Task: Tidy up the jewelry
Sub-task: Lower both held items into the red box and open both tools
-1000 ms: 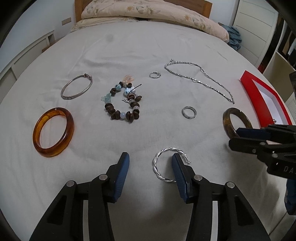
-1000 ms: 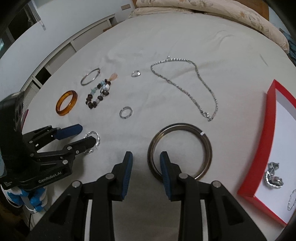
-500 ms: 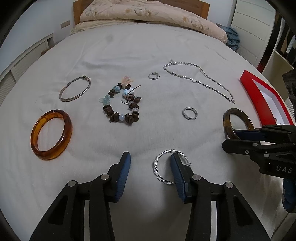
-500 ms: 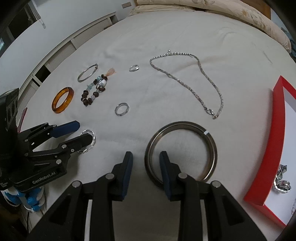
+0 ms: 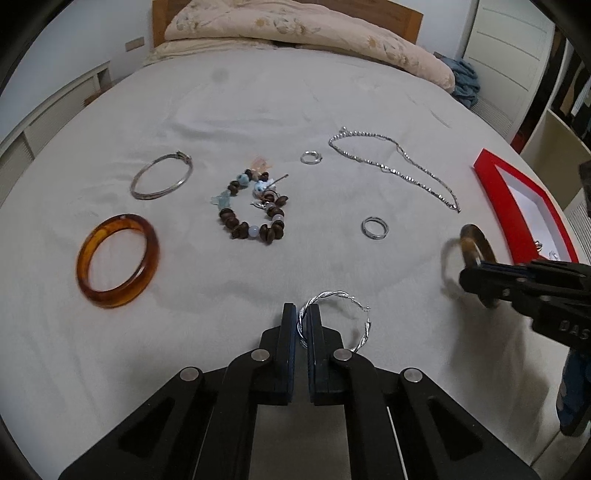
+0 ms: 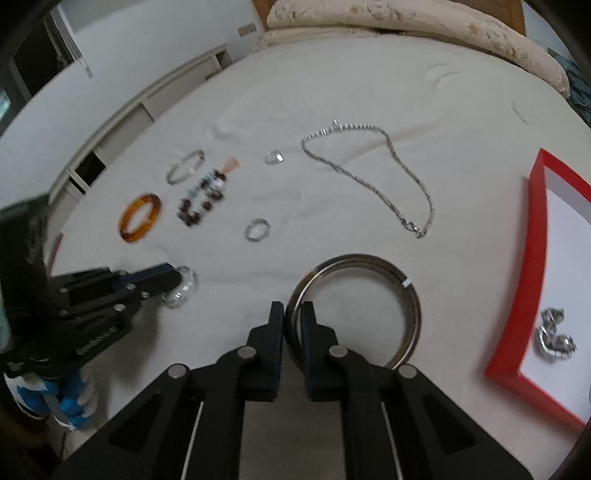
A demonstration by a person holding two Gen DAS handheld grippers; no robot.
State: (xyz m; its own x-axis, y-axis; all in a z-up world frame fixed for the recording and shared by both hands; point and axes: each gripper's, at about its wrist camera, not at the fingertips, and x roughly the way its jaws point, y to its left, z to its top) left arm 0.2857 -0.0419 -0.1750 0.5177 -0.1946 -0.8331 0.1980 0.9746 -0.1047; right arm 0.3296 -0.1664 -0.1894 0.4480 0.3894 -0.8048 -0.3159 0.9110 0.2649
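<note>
My left gripper (image 5: 302,314) is shut on the near-left rim of a twisted silver bangle (image 5: 360,325), just above the white bedsheet. My right gripper (image 6: 293,314) is shut on the left rim of a dark round bangle (image 6: 410,295); in the left wrist view this bangle (image 5: 476,240) shows brown and slightly lifted. The right gripper (image 5: 469,275) shows at the right of the left view, the left gripper (image 6: 173,277) at the left of the right view. A red tray (image 6: 535,258) with a white floor holds silver pieces (image 6: 554,339).
On the sheet lie an amber bangle (image 5: 118,258), a thin silver bangle (image 5: 162,181), a beaded bracelet (image 5: 255,210), two silver rings (image 5: 375,227) (image 5: 310,157) and a silver chain necklace (image 5: 399,166). Pillows (image 5: 295,29) lie at the far end.
Both grippers have closed: the left on the twisted silver bangle, the right on the dark bangle. Both bangles have lifted slightly off the sheet.
</note>
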